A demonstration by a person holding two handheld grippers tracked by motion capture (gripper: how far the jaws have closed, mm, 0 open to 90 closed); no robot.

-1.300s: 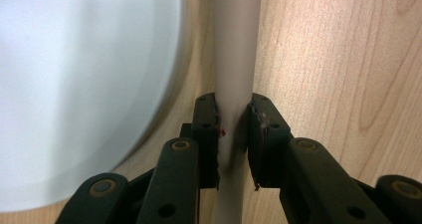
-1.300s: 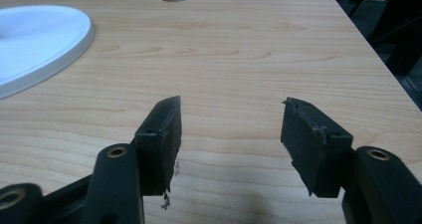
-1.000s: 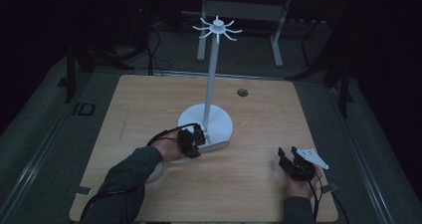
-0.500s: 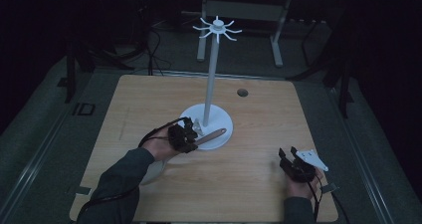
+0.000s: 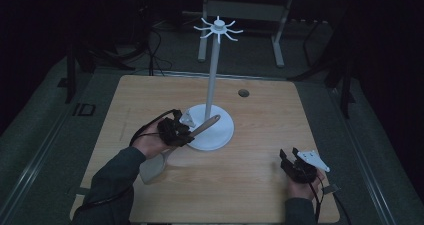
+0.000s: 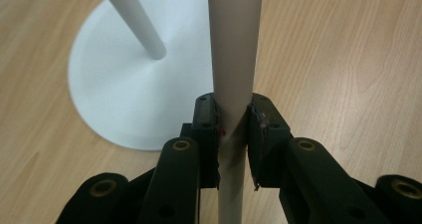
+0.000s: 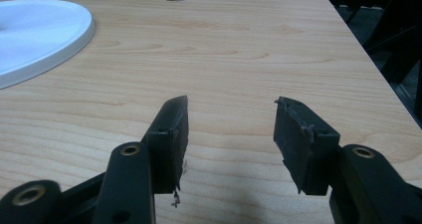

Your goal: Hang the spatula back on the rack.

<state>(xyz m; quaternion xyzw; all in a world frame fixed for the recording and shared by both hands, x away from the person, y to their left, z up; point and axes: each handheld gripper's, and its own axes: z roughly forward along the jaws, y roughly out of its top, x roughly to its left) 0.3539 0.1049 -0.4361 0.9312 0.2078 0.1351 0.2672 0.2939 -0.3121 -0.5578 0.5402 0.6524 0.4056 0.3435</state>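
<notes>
A person's left gripper [image 5: 186,135] clamps the pale, wood-coloured handle of a spatula-like utensil [image 6: 233,74] just in front of the round base of the tall white hook stand [image 5: 214,80] on the wooden tabletop [image 5: 260,115]. The handle's tip points over the near edge of that base, while the utensil's broad pale blade [image 5: 152,166] trails back from the stand toward the person. In the left gripper view the jaws are closed tight on the handle partway along it, the stand's pole rising just beyond. The right gripper [image 5: 291,159] rests well to the right of the stand, jaws wide apart and empty. The risks, judged from here: the smooth, tapering handle could twist or slide between the narrow pads under the blade's weight, and a lift this close to the pole could knock the handle against it and rock the stand. The thin hooks at the stand's top leave little room for a misaimed hang.
</notes>
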